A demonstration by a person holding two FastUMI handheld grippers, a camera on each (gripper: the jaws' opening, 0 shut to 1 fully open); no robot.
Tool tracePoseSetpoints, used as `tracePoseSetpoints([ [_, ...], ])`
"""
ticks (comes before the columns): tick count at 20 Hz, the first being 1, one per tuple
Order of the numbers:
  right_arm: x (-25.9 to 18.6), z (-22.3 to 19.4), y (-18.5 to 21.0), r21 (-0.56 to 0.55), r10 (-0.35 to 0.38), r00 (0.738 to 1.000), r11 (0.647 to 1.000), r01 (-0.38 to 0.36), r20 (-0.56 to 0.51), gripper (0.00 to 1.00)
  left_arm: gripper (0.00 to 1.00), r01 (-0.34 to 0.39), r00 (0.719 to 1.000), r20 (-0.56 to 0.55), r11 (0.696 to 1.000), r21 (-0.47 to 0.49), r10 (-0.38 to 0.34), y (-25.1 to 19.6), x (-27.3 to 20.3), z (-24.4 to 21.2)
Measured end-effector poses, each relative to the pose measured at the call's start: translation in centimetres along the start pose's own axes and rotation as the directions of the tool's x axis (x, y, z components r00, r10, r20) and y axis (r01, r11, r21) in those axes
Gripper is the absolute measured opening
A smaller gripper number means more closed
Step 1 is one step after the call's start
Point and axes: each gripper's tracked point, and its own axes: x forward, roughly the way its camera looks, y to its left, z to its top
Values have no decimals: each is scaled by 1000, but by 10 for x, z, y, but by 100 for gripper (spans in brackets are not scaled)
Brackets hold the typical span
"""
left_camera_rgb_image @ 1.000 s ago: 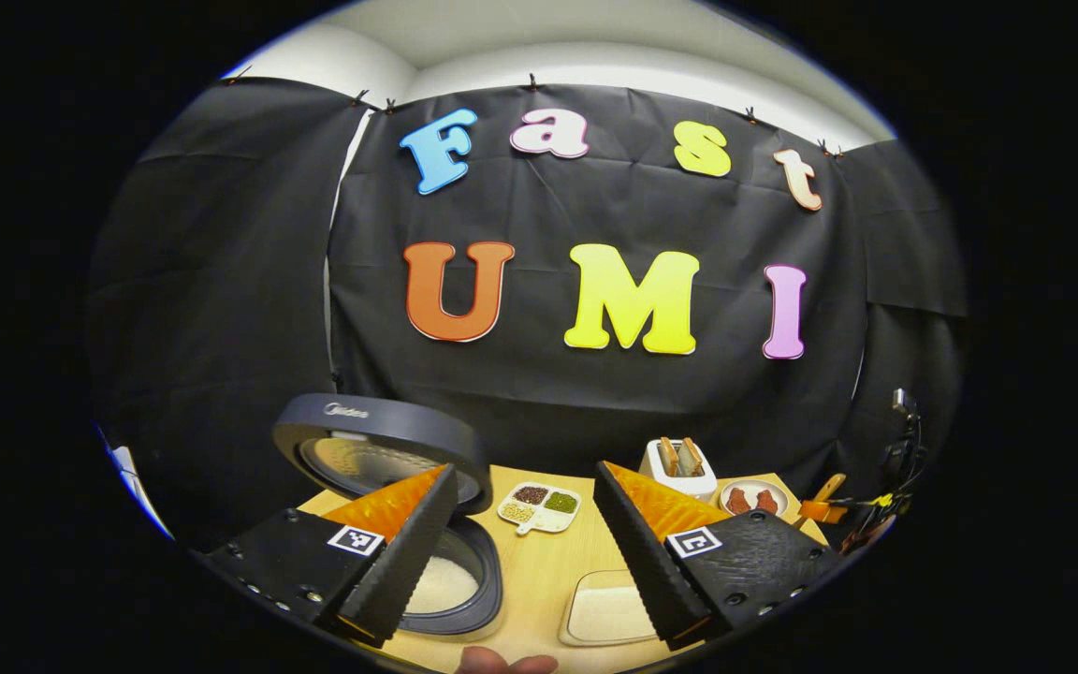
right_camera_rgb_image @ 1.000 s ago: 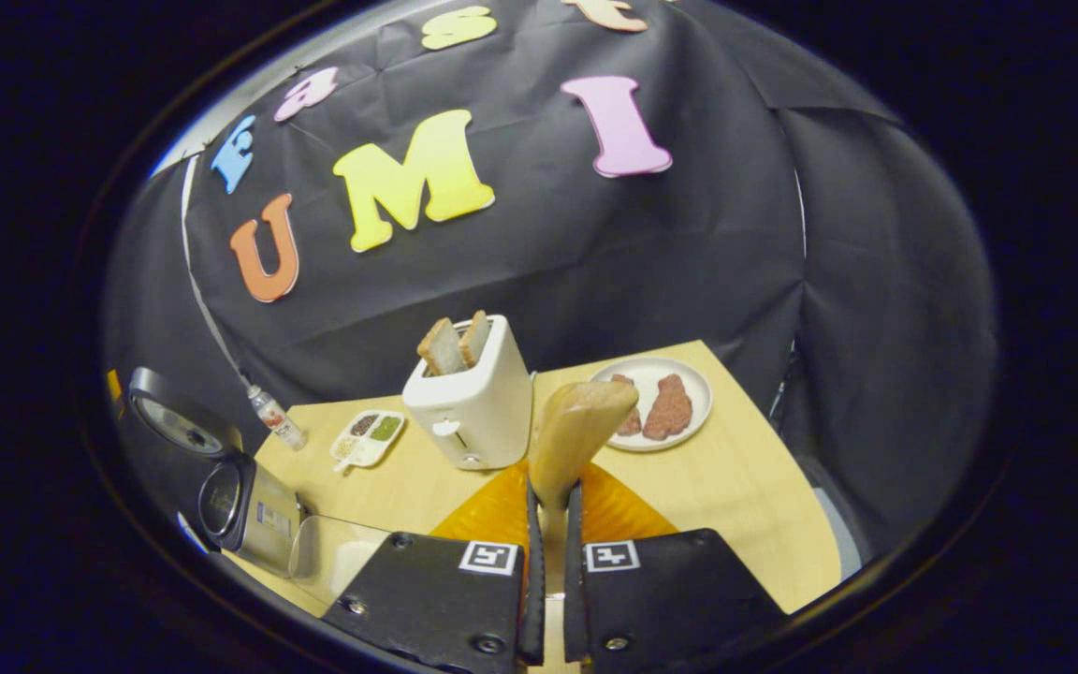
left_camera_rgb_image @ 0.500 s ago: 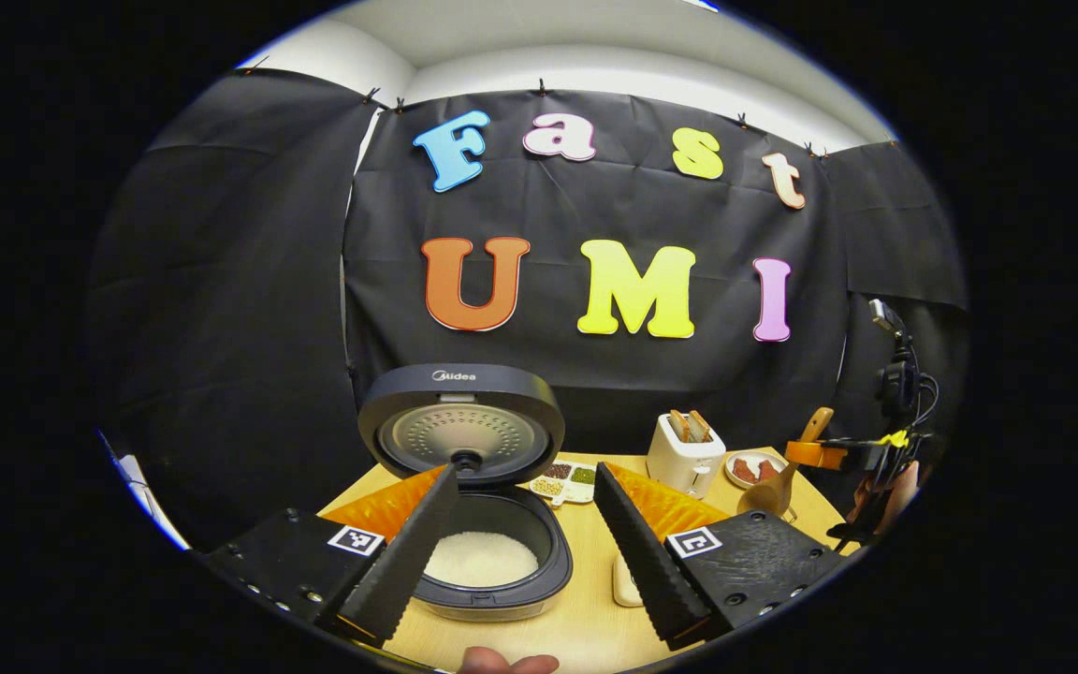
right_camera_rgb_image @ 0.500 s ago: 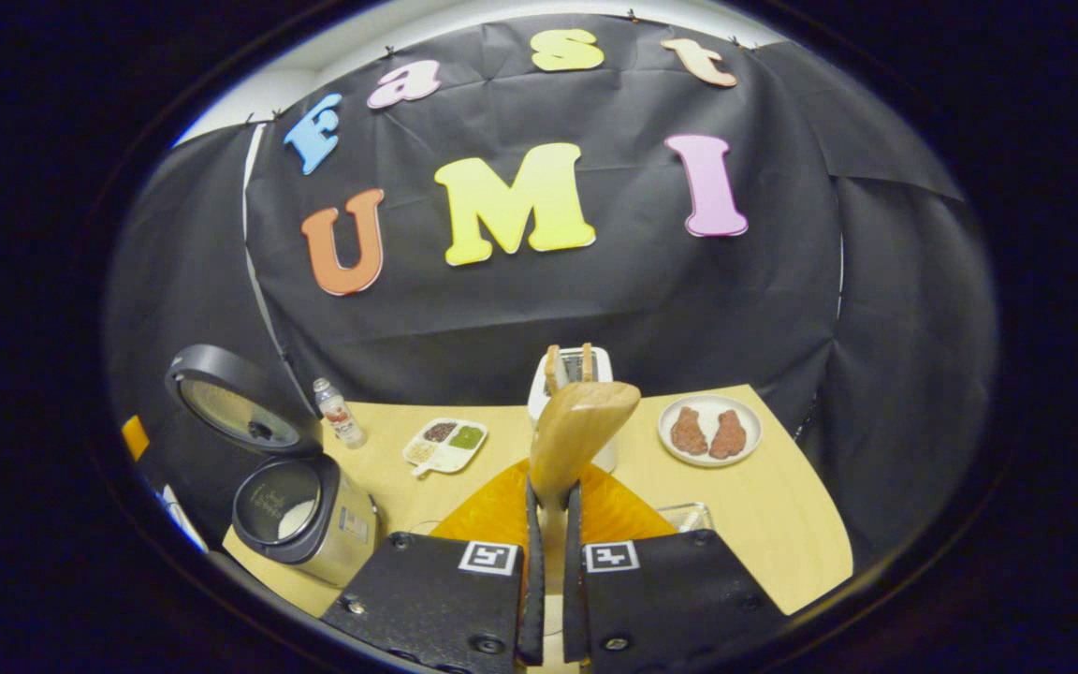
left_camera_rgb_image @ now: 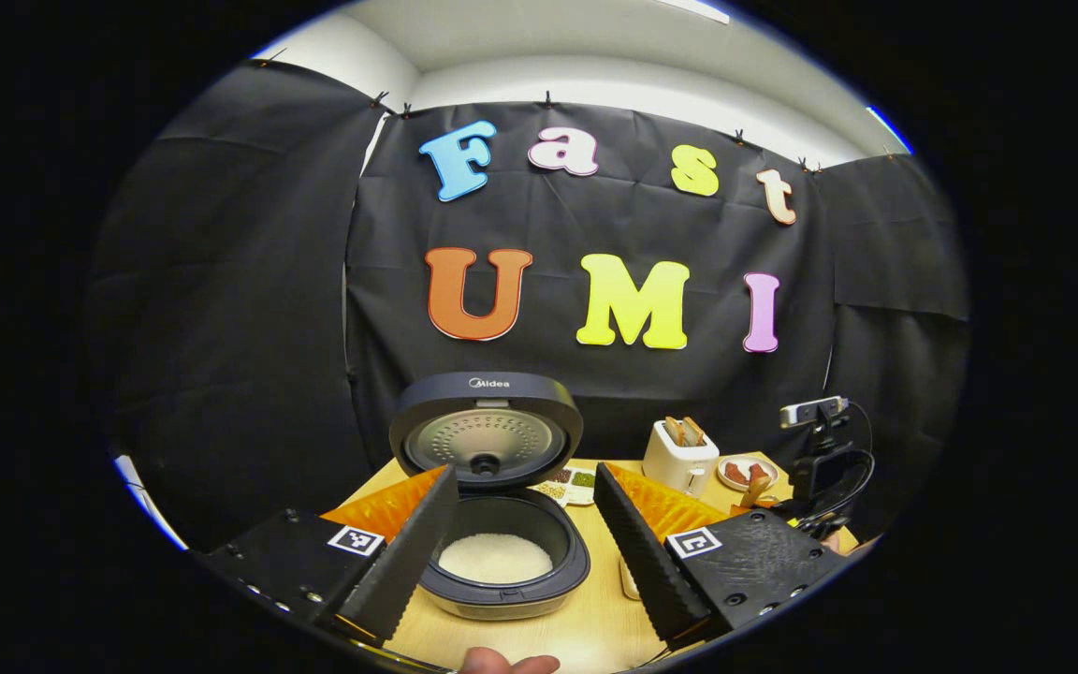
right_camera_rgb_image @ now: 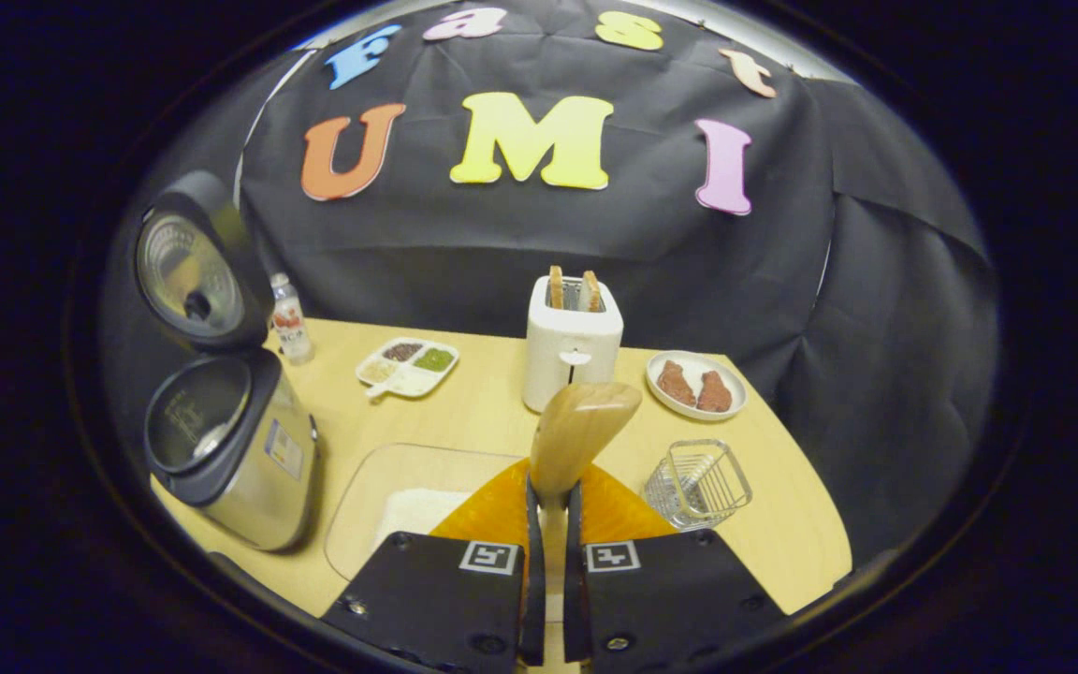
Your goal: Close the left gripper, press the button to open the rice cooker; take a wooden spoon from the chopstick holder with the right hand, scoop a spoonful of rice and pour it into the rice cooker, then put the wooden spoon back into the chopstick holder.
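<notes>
My right gripper (right_camera_rgb_image: 548, 524) is clamped on the wooden spoon (right_camera_rgb_image: 582, 432), bowl up, above the clear rice tray (right_camera_rgb_image: 380, 477). Left gripper (left_camera_rgb_image: 525, 548) hangs wide apart w/ nothing in it, facing the rice cooker (left_camera_rgb_image: 502, 552), lid up. Wire chopstick holder (right_camera_rgb_image: 696, 485) sits just right of the spoon. Risk: thin handle may pivot in my grip when digging into rice, spilling grains onto the table (right_camera_rgb_image: 782, 534) en route to the cooker.

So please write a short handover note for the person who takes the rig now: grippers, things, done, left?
Left hand-held gripper: open, in front of the open dark round rice cooker, white rice inside.
Right hand-held gripper: shut on the light wooden spoon, above the table.
Clear tray of rice lies below the spoon; the wire chopstick holder stands to its right.
Done: lid opened, spoon taken.
Left: return the spoon; whether rice was poured, I cannot tell.
</notes>
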Motion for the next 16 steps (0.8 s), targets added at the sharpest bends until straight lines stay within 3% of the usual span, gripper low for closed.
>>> tracePoseSetpoints([
  [4,7,-12,15,-17,-13,1000,1000,13,0,13,95,-32,999,-16,999,-17,32,16,-10,-2],
  [8,6,-18,50,69,80,997,995,-78,-19,13,95,-66,997,-39,998,-18,66,25,-16,-5],
  [13,-1,-16,86,251,232,971,945,-211,-60,13,95,-69,997,-41,997,-24,68,22,-17,-1],
  [16,-4,-11,88,351,277,958,906,-237,-70,13,95,-83,996,-33,996,-21,82,25,-19,3],
])
